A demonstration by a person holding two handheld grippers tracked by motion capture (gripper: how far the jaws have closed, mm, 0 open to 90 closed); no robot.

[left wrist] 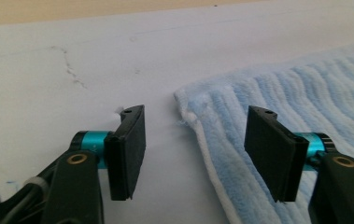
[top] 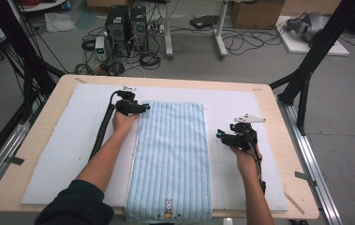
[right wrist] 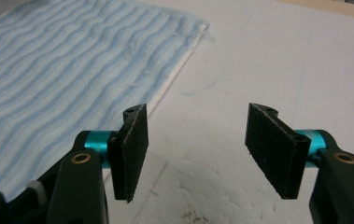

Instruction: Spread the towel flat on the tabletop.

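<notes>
Two hand-held grippers are working at a light blue striped towel that is lying flat on a white mat covering the wooden surface. The towel is stretching lengthwise from the middle of the mat toward the person, its near end hanging just over the front edge of the surface, with a small rabbit figure showing on that end.

The left hand-held gripper is sitting at the towel's far left corner, held by the person's left hand, whose dark sleeve is entering from the bottom of the high view. In the left gripper view its two black jaws are standing apart, released, with nothing pinched: one pad is hovering over bare mat, the other pad is hovering over the towel, and the towel's white-hemmed corner is lying just ahead of the gap between them.

The right hand-held gripper is hanging just beside the towel's right edge, over the mat, held by the right hand. In the right gripper view its jaws are also standing apart, released and gripping nothing, with bare mat between them and the towel's far right corner lying ahead to the left.
</notes>
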